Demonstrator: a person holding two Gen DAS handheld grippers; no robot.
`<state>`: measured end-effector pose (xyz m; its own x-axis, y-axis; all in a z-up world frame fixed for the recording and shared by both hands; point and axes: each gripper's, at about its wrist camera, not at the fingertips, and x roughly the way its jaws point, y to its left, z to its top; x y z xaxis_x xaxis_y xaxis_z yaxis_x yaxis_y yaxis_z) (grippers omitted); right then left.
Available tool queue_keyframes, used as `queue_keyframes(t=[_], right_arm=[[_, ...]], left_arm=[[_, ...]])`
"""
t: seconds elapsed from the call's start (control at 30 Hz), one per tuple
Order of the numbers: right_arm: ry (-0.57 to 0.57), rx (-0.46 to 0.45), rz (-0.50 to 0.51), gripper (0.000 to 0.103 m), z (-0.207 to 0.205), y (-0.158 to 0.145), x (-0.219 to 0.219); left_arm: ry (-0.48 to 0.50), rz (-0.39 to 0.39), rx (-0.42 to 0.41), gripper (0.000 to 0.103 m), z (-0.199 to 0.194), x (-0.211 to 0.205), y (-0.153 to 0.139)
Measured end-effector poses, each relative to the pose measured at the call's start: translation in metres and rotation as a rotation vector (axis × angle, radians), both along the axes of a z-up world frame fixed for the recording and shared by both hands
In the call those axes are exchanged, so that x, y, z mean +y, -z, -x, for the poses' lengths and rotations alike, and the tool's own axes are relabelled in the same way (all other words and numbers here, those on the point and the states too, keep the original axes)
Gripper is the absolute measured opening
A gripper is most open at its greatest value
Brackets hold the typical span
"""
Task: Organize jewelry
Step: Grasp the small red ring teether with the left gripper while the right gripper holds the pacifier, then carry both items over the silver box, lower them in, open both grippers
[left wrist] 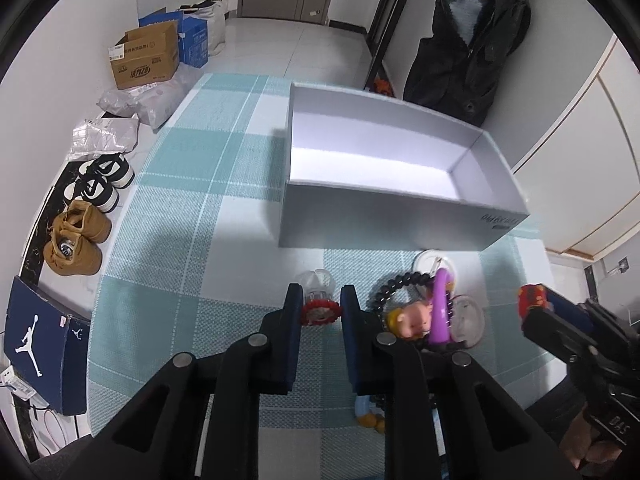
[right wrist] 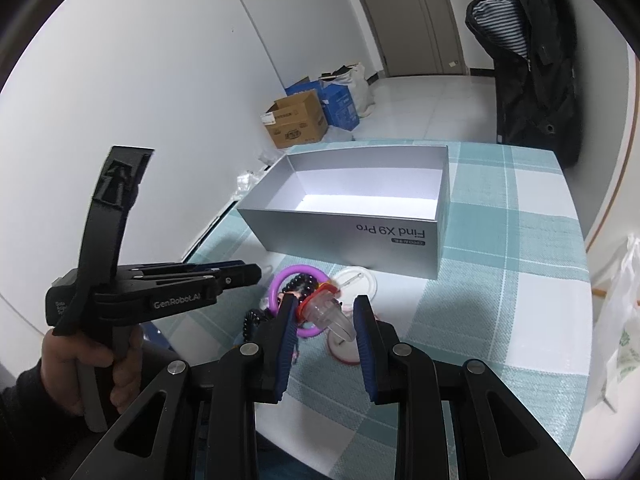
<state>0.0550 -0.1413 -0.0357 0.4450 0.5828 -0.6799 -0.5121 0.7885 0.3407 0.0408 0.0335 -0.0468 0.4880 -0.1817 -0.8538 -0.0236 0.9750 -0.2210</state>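
Note:
An open, empty grey box [left wrist: 384, 168] stands on the checked cloth; it also shows in the right wrist view [right wrist: 360, 200]. In front of it lies a pile of trinkets: a black bead bracelet [left wrist: 396, 284], a purple ring [left wrist: 442, 304], a small doll figure [left wrist: 412, 318], clear round badges [left wrist: 468, 316]. A clear ornament with a red rim [left wrist: 320, 304] lies between my left gripper's [left wrist: 320, 294] open fingers. In the right wrist view the same ornament [right wrist: 326, 312] lies between my right gripper's [right wrist: 326, 306] open fingers. The purple ring [right wrist: 296, 276] and beads [right wrist: 300, 282] lie just behind.
Shoes [left wrist: 80, 236], a navy shoe box [left wrist: 40, 344] and cardboard boxes [left wrist: 146, 58] are on the floor at left. A black coat [left wrist: 472, 48] hangs behind the table. A plastic bag [right wrist: 620, 320] sits at the table's right edge.

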Motion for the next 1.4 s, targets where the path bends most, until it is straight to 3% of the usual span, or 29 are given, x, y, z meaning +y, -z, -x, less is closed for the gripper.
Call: queue_keyframes(t=[0.43, 0.77, 1.13, 1.4], right_arm=[[0.042, 0.001, -0.085, 0.027, -0.035, -0.034, -0.011], [0.018, -0.003, -0.102, 0.027, -0.088, -0.049, 0.000], [-0.024, 0.081, -0.085, 0.027, -0.129, -0.021, 0.020], [-0.029, 0.117, -0.080, 0.027, -0.140, -0.011, 0.023]], left_arm=[[0.031, 0.079, -0.182, 0.014, -0.001, -0.005, -0.056], [0.090, 0.119, -0.159, 0.014, -0.049, -0.005, -0.055], [0.100, 0.223, -0.087, 0.014, -0.078, -0.003, -0.033], [0.106, 0.185, -0.084, 0.014, -0.084, -0.008, -0.030]])
